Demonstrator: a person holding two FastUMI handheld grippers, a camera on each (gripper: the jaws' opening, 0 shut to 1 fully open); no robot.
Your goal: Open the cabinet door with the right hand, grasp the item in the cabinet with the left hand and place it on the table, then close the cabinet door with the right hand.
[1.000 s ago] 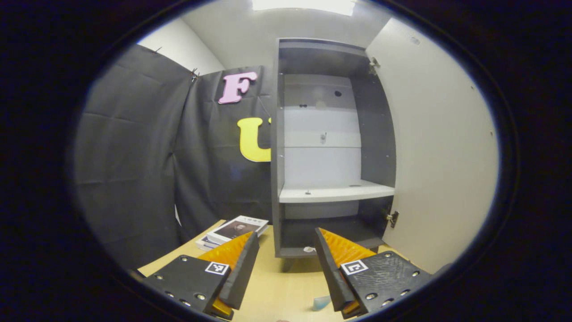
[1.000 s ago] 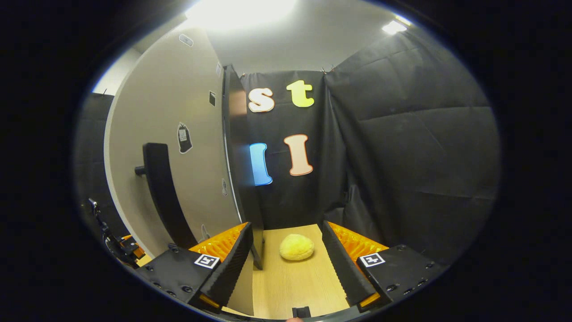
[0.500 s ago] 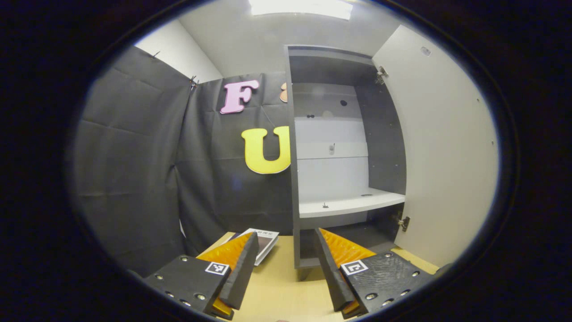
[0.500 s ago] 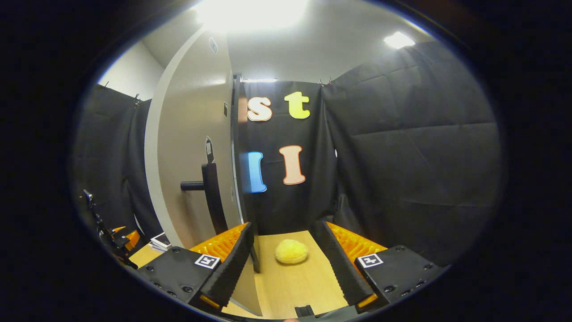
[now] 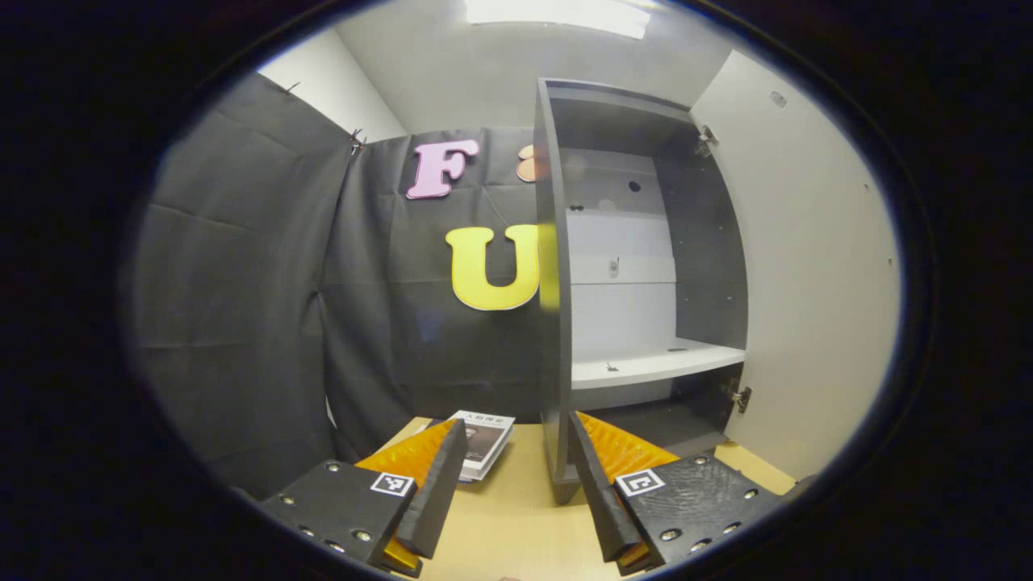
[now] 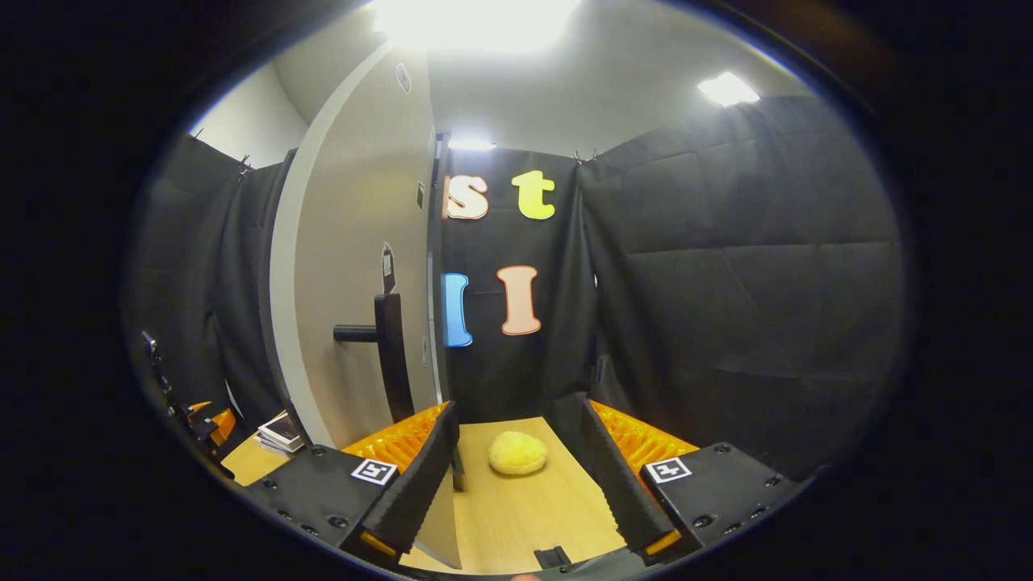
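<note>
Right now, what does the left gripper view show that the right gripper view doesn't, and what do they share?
Left gripper view: the cabinet's open inside with its white shelf, the inner face of the door, and the left gripper, open.

Right gripper view: the door's outer face with its dark handle, a yellow rounded item lying on the table beyond the open right gripper, and the left gripper far off at the left edge.

Both: the wooden table, the cabinet door, a stack of booklets on the table.

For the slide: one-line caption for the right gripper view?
Right gripper open beside the open cabinet door, yellow sponge on the table ahead.
</note>
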